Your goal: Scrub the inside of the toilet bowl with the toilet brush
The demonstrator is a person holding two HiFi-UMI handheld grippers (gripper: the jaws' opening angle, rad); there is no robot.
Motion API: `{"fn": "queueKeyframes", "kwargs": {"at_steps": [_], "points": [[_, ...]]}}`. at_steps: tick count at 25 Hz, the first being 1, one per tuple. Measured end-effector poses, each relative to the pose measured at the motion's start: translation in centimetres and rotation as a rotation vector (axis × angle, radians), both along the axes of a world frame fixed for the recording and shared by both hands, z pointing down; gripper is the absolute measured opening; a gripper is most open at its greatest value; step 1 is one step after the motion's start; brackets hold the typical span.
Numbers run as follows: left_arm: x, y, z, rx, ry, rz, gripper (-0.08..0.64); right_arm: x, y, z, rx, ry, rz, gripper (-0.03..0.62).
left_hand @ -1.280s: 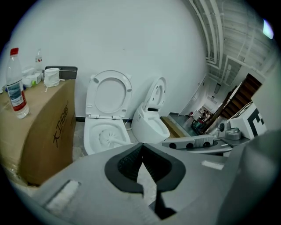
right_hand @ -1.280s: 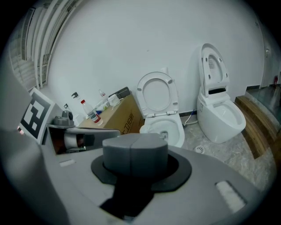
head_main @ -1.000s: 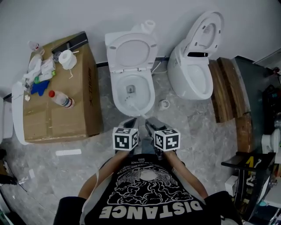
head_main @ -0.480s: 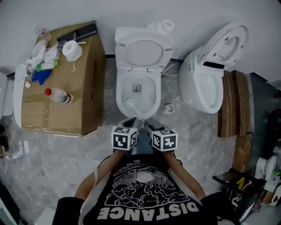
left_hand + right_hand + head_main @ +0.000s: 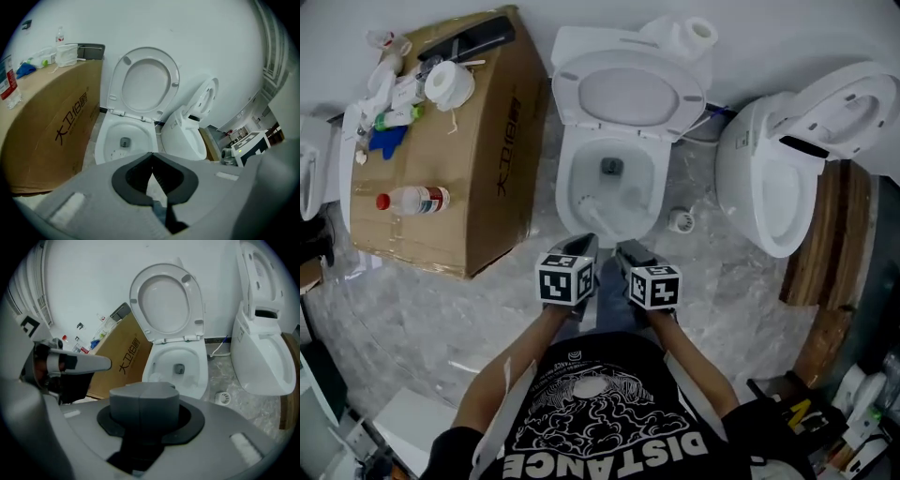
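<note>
Grey marbled stone floor meets a plain white wall; against the wall stands a white glazed ceramic toilet bowl, oval in plan, its smooth rounded seat and lid raised upright. Inside the bowl, at its left side, lies the white plastic toilet brush: the head rests low against the inner wall and the thin straight handle slants back over the near rim to the right hand-held gripper, just in front of the person. That gripper's grey block-shaped jaws are pressed together on the handle's near end, which their bulk hides. The left hand-held gripper hangs just beside it, apart from the brush, its dark contoured jaws meeting at the tips with nothing seen between them. Each gripper carries a cube of black-and-white square markers. In both gripper views the grey gripper bodies cut off the bowl's near rim, and the bristles are too small to resolve. Left of the bowl stands a large brown cardboard box printed with dark characters, bearing a roll of white tissue, a clear plastic bottle with a red cap lying on its side, and a crumpled blue cloth. Right of the bowl stands a second white toilet, lid also raised, partly cut off by the frame edge.
</note>
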State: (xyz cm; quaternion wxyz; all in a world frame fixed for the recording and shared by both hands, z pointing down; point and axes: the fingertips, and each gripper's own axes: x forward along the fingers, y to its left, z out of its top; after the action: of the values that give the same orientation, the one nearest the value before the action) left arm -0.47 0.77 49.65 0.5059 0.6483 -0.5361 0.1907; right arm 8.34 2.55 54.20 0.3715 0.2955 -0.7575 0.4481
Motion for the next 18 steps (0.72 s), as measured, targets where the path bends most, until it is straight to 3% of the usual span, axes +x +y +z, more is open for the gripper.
{"fn": "queueKeyframes", "kwargs": {"at_steps": [12,18], "points": [[1.0,-2.7,2.7,-0.116,-0.037,-0.007,0.0,-2.1,-3.8,6.2,-0.075,-0.071,-0.02,0.15],[0.9,-3.2,2.6,-0.094,-0.084,0.02,0.0,-3.4,-4.9,7.4,-0.054,-0.091,-0.036,0.15]]}}
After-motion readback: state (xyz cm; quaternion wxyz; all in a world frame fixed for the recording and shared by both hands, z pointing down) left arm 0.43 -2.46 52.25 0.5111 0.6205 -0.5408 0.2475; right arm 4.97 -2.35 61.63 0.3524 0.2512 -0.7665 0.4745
